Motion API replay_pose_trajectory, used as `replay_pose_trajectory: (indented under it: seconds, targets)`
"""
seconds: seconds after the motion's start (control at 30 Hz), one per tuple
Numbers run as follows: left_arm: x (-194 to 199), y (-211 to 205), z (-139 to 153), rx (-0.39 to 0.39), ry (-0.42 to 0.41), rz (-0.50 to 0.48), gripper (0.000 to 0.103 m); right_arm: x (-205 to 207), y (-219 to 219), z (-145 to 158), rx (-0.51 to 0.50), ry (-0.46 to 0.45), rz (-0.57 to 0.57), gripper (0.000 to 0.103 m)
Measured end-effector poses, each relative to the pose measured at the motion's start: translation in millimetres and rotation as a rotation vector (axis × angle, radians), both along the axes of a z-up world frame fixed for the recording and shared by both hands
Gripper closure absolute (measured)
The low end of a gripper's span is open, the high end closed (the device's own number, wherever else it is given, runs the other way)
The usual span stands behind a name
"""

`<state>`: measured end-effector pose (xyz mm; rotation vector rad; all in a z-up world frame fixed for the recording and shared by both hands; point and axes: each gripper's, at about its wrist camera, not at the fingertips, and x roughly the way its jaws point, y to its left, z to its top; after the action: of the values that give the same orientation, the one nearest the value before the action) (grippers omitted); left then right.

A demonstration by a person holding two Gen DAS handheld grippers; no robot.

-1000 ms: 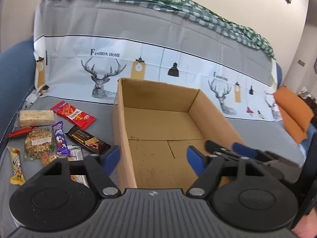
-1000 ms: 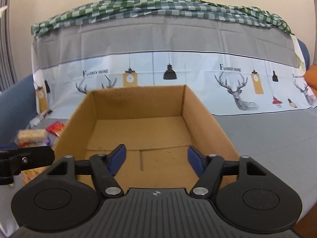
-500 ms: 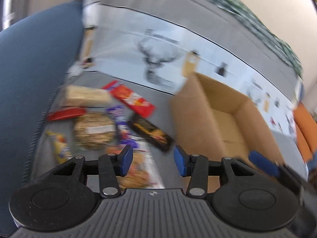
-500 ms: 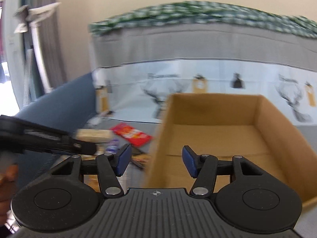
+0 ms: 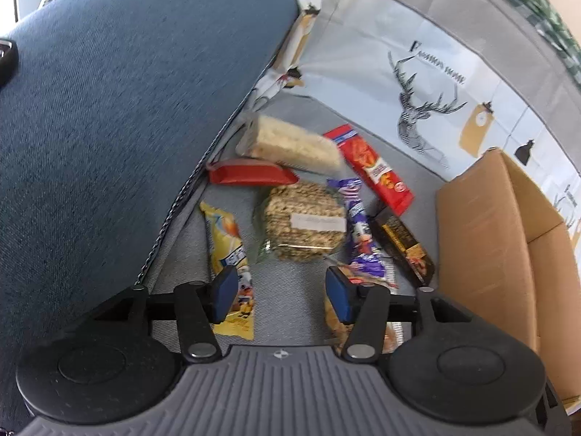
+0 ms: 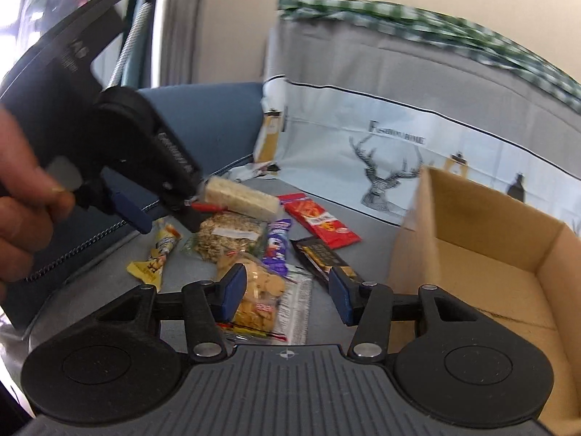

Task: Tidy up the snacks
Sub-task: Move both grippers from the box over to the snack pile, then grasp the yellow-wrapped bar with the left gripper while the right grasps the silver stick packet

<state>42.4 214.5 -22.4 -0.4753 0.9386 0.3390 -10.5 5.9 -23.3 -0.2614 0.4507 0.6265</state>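
Note:
Several snack packets lie on the grey sofa seat left of an open cardboard box (image 5: 486, 225) (image 6: 483, 250). Among them are a pale rice bar (image 5: 290, 143) (image 6: 241, 194), a round oat cake (image 5: 305, 221) (image 6: 227, 234), a red packet (image 5: 370, 169) (image 6: 319, 219), a purple packet (image 5: 359, 229), a dark bar (image 5: 405, 249) (image 6: 325, 256), a yellow packet (image 5: 227, 250) (image 6: 156, 254) and a biscuit bag (image 6: 258, 290). My left gripper (image 5: 281, 292) is open and empty above the packets; it also shows in the right wrist view (image 6: 159, 214). My right gripper (image 6: 285, 290) is open and empty over the biscuit bag.
A blue sofa armrest (image 5: 120, 116) rises at the left, close to the snacks. A deer-print cover (image 5: 417, 83) hangs over the sofa back behind them. The box stands at the right, its inside bare where it shows.
Both grippers have swung left, from facing the box to facing the snack pile. The left gripper has come down close over the packets. Both stay open and empty.

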Motion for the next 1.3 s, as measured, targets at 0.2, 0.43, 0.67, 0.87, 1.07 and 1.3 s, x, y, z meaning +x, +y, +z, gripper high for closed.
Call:
replay_pose_trajectory:
  seconds: [0.2, 0.43, 0.67, 0.87, 1.07, 1.3]
  targets:
    - [3.9, 6.2, -12.8, -0.009, 0.067, 0.023, 0.037, 9.7, 22.4, -27.1, -0.136, 0.101, -0.007, 0.052]
    - [5.7, 11.0, -29.1, -0.053, 0.136, 0.051, 0.036, 18.3, 29.7, -53.3, -0.244, 0.207, -0.031, 0.052]
    - [5.1, 11.9, -35.7, -0.068, 0.163, 0.054, 0.036, 18.5, 27.7, -53.9, -0.193, 0.241, -0.006, 0.078]
    - [5.9, 11.8, -37.7, -0.076, 0.169, 0.046, 0.074, 19.1, 22.1, -48.0, -0.12, 0.275, 0.017, 0.08]
    - [3.4, 6.1, -32.4, -0.065, 0.14, 0.013, 0.078, 12.7, 15.1, -39.4, -0.083, 0.299, 0.026, 0.08]
    - [-7.2, 1.7, -32.6, -0.176, 0.125, -0.076, 0.079, -1.3, 11.8, -39.7, -0.087, 0.399, 0.094, 0.079]
